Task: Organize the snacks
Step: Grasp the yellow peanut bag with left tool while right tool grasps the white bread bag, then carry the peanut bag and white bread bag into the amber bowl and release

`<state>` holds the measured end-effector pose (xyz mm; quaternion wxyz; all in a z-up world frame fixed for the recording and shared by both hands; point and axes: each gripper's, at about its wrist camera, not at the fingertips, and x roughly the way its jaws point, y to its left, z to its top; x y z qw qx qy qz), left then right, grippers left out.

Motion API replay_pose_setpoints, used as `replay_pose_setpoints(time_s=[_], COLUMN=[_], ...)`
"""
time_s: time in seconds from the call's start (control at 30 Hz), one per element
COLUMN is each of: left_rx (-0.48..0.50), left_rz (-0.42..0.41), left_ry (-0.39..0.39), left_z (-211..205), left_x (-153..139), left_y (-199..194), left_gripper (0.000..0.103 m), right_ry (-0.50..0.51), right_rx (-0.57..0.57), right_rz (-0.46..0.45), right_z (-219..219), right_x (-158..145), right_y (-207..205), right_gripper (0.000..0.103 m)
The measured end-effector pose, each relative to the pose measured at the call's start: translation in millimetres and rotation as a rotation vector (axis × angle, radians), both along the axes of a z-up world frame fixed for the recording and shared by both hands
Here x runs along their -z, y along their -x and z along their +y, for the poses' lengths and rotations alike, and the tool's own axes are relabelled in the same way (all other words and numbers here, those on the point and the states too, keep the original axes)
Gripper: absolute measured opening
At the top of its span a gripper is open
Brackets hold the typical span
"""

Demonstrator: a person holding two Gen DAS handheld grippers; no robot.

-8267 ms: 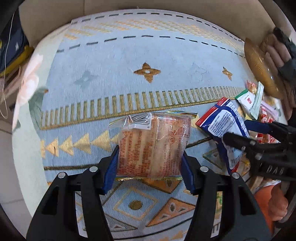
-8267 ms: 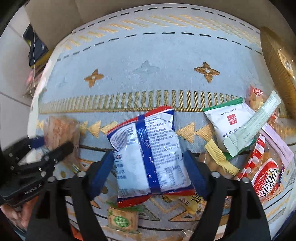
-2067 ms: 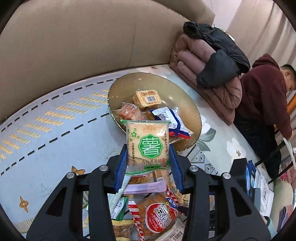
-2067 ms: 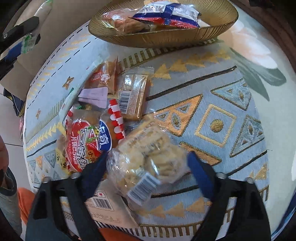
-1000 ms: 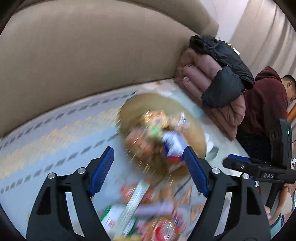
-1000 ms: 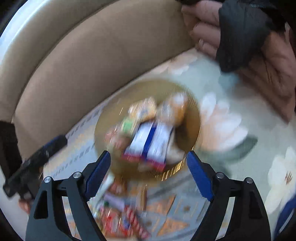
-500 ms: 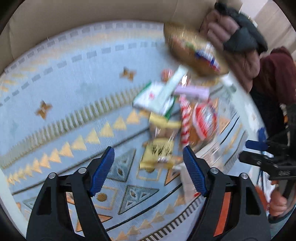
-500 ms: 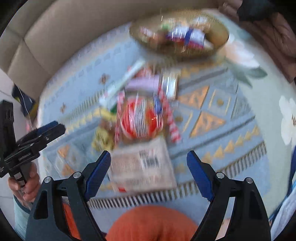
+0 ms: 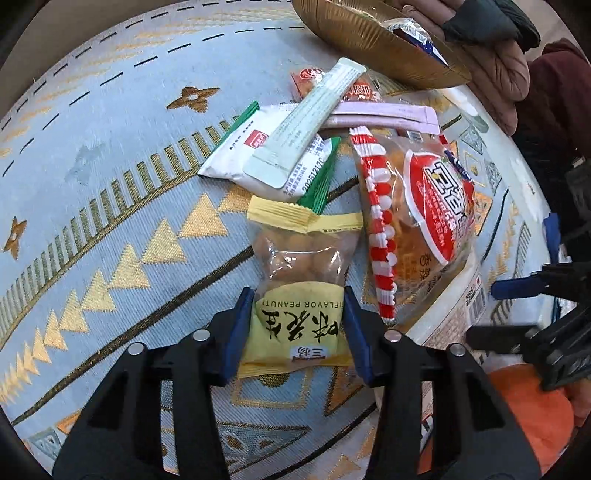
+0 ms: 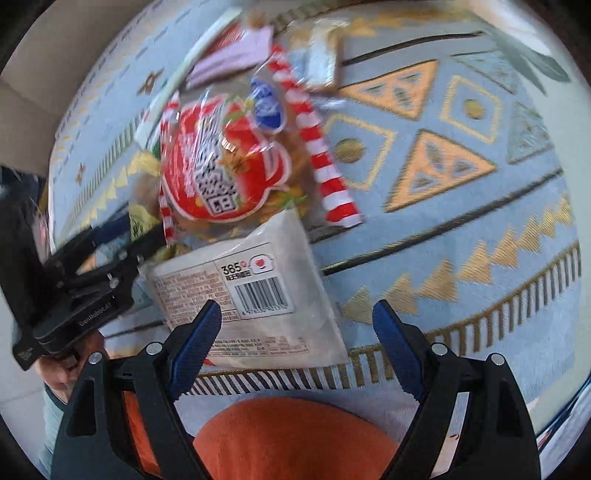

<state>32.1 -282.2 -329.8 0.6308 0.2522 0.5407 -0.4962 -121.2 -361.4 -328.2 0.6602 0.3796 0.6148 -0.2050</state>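
Observation:
A yellow peanut packet [image 9: 299, 332] lies on the blue patterned cloth [image 9: 110, 184]. My left gripper [image 9: 297, 328] is over its near end, jaws closing, both blue pads against its sides. A red-and-white bun packet [image 9: 424, 221] and a white barcode packet [image 9: 454, 314] lie beside it on the right. In the right wrist view my right gripper [image 10: 297, 343] stands open and wide above the near end of the white barcode packet [image 10: 258, 288], touching nothing. The red bun packet [image 10: 221, 166] lies beyond it. The gold bowl [image 9: 369, 33] with snacks sits at the far edge.
A white-and-green packet [image 9: 251, 147], a pale green stick [image 9: 310, 110], a lilac stick [image 9: 384, 114] and a small orange packet [image 9: 306, 79] lie between the peanuts and the bowl. An orange-clad knee [image 10: 295, 439] is at the cloth's near edge. A padded coat [image 9: 495, 55] lies behind the bowl.
Both grippers have dropped from the bowl to the snack pile and tilted downward. The left jaws have narrowed around the peanut packet. The right jaws stay wide.

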Motion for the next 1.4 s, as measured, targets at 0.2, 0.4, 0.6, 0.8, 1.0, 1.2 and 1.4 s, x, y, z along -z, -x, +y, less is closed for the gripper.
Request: replay_pose_setpoints(time_s=[0.2,0.4,0.6,0.8,1.0,1.2,1.4], left_rx=[-0.068,-0.224,-0.386,-0.452,-0.476,-0.456,-0.45], left_rz=[-0.028,-0.064,-0.065,-0.096,-0.116,-0.122,-0.139], left_ry=[0.016,0.078,0.078,0.124,0.131,0.115,0.107], left_z=[10.5,49.6,82.0,101.9,106.0,99.5,98.0], left_x=[-25.9,-67.7,-79.1,-97.7,-99.6,-92.1,-89.0], left_y=[-21.4,-73.0,-118.6,-134.9,-143.1,-141.8,-141.2], left_gripper=[0.039,0.039,0.039,0.04,0.04,0.04,0.04], right_ry=[-0.022,-0.186,0.065,0.339,0.519,0.558,0.326], right_rx=[-0.101,-0.156,-0.387,-0.877,-1.239,-1.309,-1.133], right_rz=[0.052,-0.022,-0.022,-0.032,0.036,-0.001,-0.036], right_z=[20.4,65.2,112.2,175.4,217.3,236.3,202.0], right_x=[3.5,5.5,-21.3,-42.0,-2.0,16.1,29.8], right_y=[-31.3,-84.2,-119.2,-122.9,-131.6,-163.3,-184.6], right_gripper=[0.074,0.063,0.07,0.094,0.091,0.098,0.098])
